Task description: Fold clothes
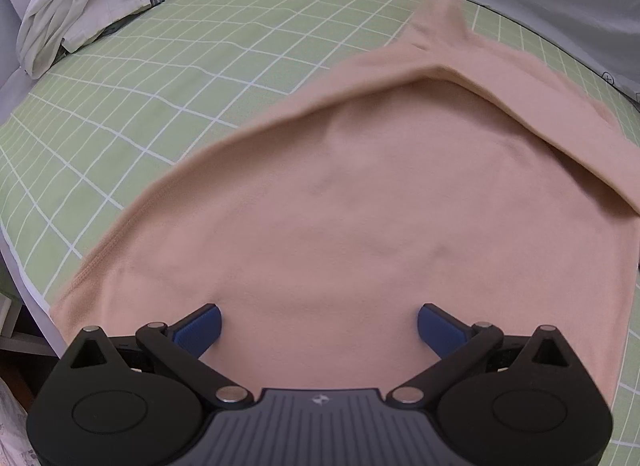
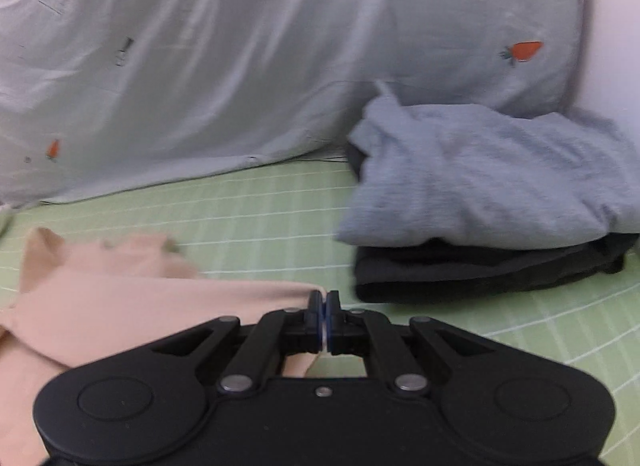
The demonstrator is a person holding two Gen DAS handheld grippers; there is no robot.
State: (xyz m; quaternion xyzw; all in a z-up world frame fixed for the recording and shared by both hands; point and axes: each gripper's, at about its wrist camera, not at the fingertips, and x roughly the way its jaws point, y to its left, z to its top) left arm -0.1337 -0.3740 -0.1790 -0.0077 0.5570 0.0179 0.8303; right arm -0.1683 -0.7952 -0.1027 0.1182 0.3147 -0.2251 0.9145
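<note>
A peach garment (image 1: 360, 205) lies spread on the green checked bed sheet (image 1: 160, 85), with its right side and sleeve folded inward across the top. My left gripper (image 1: 319, 326) is open just above the garment's near edge, its blue pads apart and empty. My right gripper (image 2: 324, 306) is shut on an edge of the peach garment (image 2: 120, 306), which trails to the left over the sheet (image 2: 260, 217).
A crumpled white garment pile (image 1: 80, 13) lies at the far left of the bed. A folded stack, a blue-grey garment (image 2: 488, 173) on a dark one (image 2: 480, 270), sits to the right. A pale quilt (image 2: 240, 57) with carrot prints rises behind.
</note>
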